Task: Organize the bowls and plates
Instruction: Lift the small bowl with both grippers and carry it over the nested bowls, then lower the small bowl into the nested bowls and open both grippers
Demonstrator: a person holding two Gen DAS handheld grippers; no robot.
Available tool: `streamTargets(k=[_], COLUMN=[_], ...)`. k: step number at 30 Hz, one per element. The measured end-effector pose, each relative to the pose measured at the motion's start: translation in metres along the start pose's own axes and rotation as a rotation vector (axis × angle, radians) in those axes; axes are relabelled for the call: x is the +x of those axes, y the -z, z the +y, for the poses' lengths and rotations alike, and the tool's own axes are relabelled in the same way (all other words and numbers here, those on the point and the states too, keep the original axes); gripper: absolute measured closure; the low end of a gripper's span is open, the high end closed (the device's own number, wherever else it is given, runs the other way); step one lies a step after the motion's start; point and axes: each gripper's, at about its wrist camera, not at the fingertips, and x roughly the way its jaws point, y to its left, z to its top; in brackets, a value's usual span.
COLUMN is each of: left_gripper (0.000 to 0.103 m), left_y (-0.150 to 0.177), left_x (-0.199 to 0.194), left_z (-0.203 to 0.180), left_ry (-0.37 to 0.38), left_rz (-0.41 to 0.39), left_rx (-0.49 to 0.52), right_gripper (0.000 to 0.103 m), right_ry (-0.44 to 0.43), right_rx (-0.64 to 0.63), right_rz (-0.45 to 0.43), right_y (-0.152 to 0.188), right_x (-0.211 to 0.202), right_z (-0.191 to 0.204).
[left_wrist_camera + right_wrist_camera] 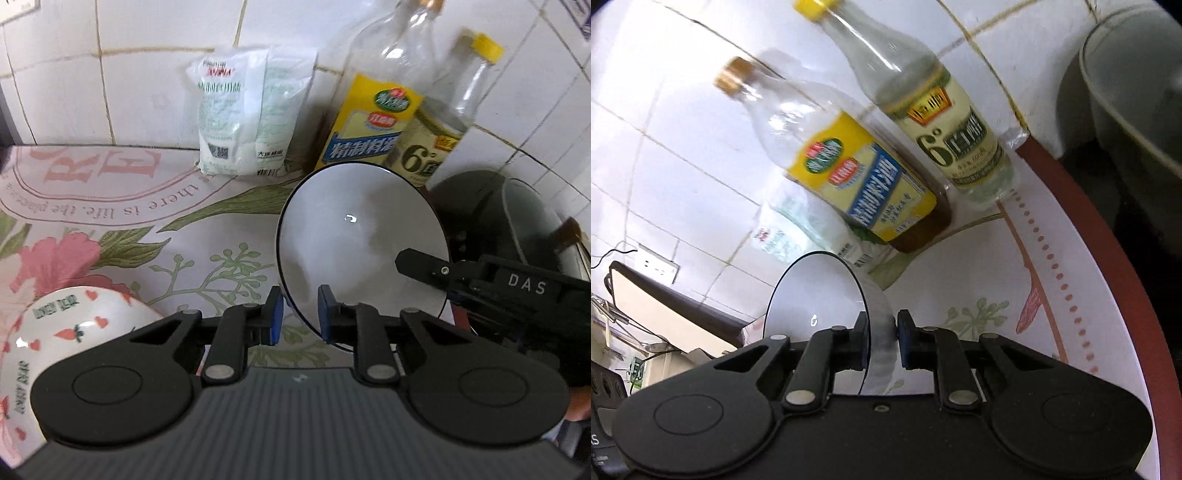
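Left wrist view: both grippers pinch the white bowl [360, 236] by its rim, the left gripper [301, 314] near, the right gripper [410, 264] opposite, above the flowered cloth's [192, 236] far edge. Its rim is dark.

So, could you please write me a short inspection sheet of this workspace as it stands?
Surface: floral tablecloth over the counter.
Job's things: black-rimmed white bowl tilted on edge; carrot-print bowl at lower left.
Clutter: yellow-label bottle, yellow-capped bottle, white bag, dark pot.
Grippers: left gripper and right gripper both shut on the black-rimmed white bowl's rim.
Cables: thin wire near a wall socket.
Surroundings: white tiled wall.
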Motion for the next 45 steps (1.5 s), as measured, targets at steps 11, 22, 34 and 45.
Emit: streamTargets(k=[11, 22, 34, 45], left_gripper=[0.085, 0.085, 0.085, 0.085], left_y=[0.019, 0.052, 0.08, 0.102], left_x=[-0.069, -0.105, -0.092, -0.065], left_z=[-0.019, -0.03, -0.017, -0.004], left_ry=[0.049, 0.067, 0.097, 0.111], left_rz=[-0.009, -0.004, 0.048, 0.126], left_rx=[0.061, 0.113, 0.073, 0.037], right_gripper=[0.084, 0.083, 0.083, 0.084], right_ry=[0.017, 0.03, 0.133, 0.29], right_rx=[0.017, -0.007, -0.128, -0.311], right_rz=[-0.103, -0.128, -0.117, -0.133], right_y=[0.04, 0.083, 0.117, 0.143], right_x=[-0.07, -0.113, -0.115, -0.099], right_z=[0.026, 0.029, 0.03, 0.042])
